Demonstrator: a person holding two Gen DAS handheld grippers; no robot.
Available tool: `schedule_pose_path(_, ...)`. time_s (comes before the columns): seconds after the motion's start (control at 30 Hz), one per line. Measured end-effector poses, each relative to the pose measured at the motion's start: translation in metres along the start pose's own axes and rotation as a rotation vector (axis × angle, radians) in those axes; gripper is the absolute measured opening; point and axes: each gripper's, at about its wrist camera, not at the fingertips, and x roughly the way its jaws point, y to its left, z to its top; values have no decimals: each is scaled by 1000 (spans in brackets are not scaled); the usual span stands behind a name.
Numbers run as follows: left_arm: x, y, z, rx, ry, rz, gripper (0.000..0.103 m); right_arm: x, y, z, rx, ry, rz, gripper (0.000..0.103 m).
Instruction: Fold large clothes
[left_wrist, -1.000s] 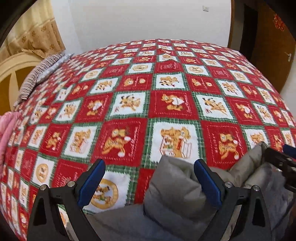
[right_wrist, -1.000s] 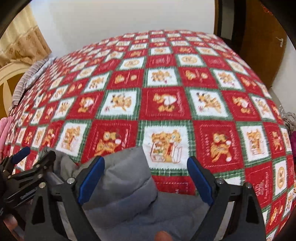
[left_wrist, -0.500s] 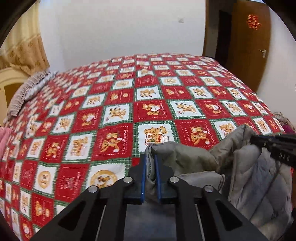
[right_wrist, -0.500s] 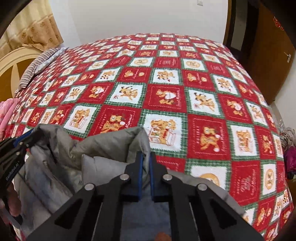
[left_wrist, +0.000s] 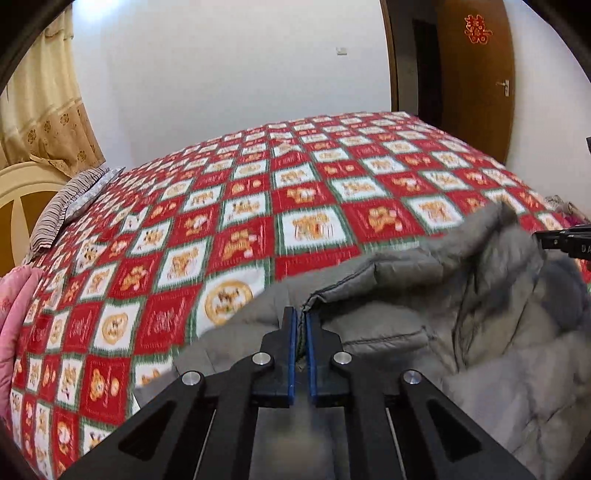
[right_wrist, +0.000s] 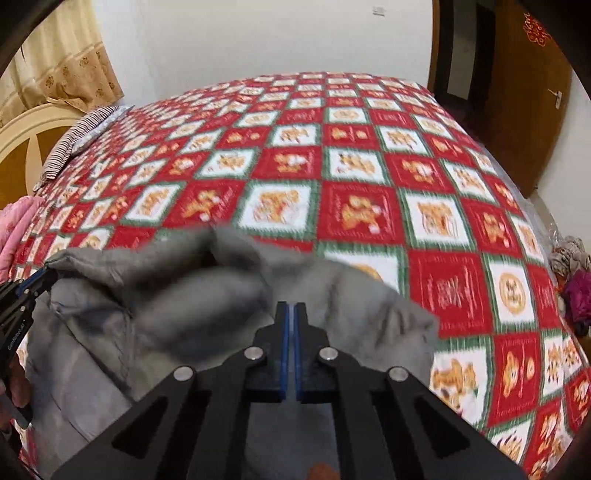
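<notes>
A grey padded jacket (left_wrist: 461, 314) lies bunched at the near edge of a bed with a red, white and green cartoon quilt (left_wrist: 295, 206). My left gripper (left_wrist: 302, 321) is shut on a seamed edge of the jacket, whose fabric shows between the blue pads. In the right wrist view the same jacket (right_wrist: 192, 291) hangs lifted and blurred, and my right gripper (right_wrist: 291, 314) is shut on another edge of it. Each gripper shows at the side of the other's view: the right gripper (left_wrist: 565, 242) at the right edge, the left gripper (right_wrist: 22, 295) at the left edge.
A striped pillow (left_wrist: 70, 203) and a cream headboard (left_wrist: 22, 199) are at the left. Pink cloth (left_wrist: 14, 317) lies at the bed's left edge. A brown door (left_wrist: 476, 74) stands behind the bed. Loose clothes (right_wrist: 572, 280) lie at the right.
Both grippers went from open astride jacket folds to shut on them. They then drew back and lifted the jacket, so more of the room and bed shows.
</notes>
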Motion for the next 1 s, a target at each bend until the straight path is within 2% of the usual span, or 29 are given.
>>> schedule_pose_path(0.1, 11, -5, -13, 7, 26, 20, 4, 8, -7, -10, 5, 13, -11, 5)
schedule_pose_path(0.17, 13, -6, -16, 10, 18, 33, 4, 2, -8, -10, 0, -12, 13, 11)
schedule_pose_path(0.2, 13, -4, -15, 2, 18, 32, 4, -1, -8, -9, 6, -21, 18, 38)
schedule_pose_path(0.23, 13, -3, -14, -5, 17, 34, 4, -5, -7, -3, 15, -34, 40, 92)
schedule_pose_path(0.27, 14, -1, -13, -11, 16, 39, 4, -8, -6, 2, 23, -46, 66, 103)
schedule_pose_path(0.33, 15, 3, -13, -25, 19, 40, 4, -11, -1, 11, 20, -76, 83, 91)
schedule_pose_path(0.4, 16, 9, -14, -38, 22, 46, 4, -5, 7, 23, 4, -76, 60, 85)
schedule_pose_path(0.47, 18, 14, -15, -61, 25, 42, 4, 2, 10, 30, 13, -73, 75, 84)
schedule_pose_path(0.57, 19, 19, -17, -83, 26, 28, 4, 21, 14, 36, 28, -52, 81, 76)
schedule_pose_path(0.6, 19, 18, -17, -81, 24, 28, 4, 26, 15, 35, 26, -39, 77, 68)
schedule_pose_path(0.63, 18, 17, -17, -78, 21, 27, 4, 31, 16, 33, 22, -22, 71, 53)
schedule_pose_path(0.67, 16, 16, -17, -73, 16, 26, 4, 36, 16, 30, 17, -5, 74, 44)
schedule_pose_path(0.7, 15, 16, -17, -68, 12, 24, 4, 35, 16, 27, 12, 5, 84, 26)
schedule_pose_path(0.73, 12, 16, -17, -63, 7, 22, 4, 35, 16, 23, 3, 10, 98, 14)
schedule_pose_path(0.83, 5, 15, -21, -43, -4, 27, 4, 22, 18, 9, -49, -9, 65, 7)
schedule_pose_path(1.0, 2, 10, -41, -11, 16, 33, 4, 10, 18, -14, -104, -32, 16, 5)
